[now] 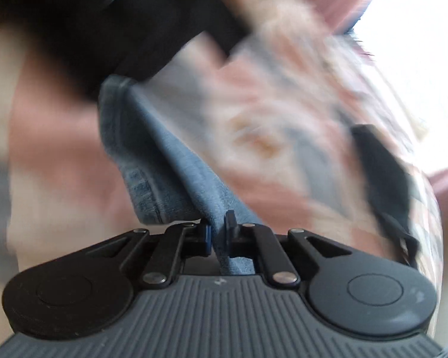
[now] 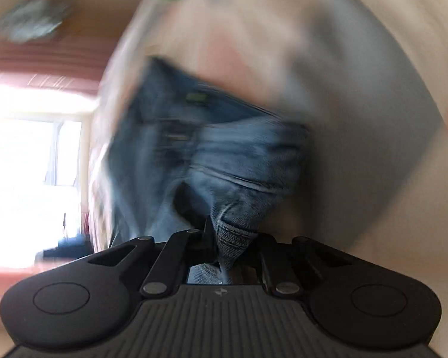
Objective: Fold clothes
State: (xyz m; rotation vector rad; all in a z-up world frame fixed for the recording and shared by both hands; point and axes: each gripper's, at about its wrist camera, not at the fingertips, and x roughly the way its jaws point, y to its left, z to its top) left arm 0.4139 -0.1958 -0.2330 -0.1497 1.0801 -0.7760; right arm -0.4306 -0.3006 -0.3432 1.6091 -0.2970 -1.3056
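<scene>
While both views smear with motion, noted left gripper (image 1: pixel 216 232) and right gripper (image 2: pixel 233 238) each clamped on blue jeans (image 1: pixel 164 155) hanging over what looks like patterned bedding (image 1: pixel 268 104); advised: keep fabric taut, edges level, lower evenly.

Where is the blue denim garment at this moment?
The denim garment is pinched in both grippers: left gripper in the left wrist view, right gripper in the right.
</scene>
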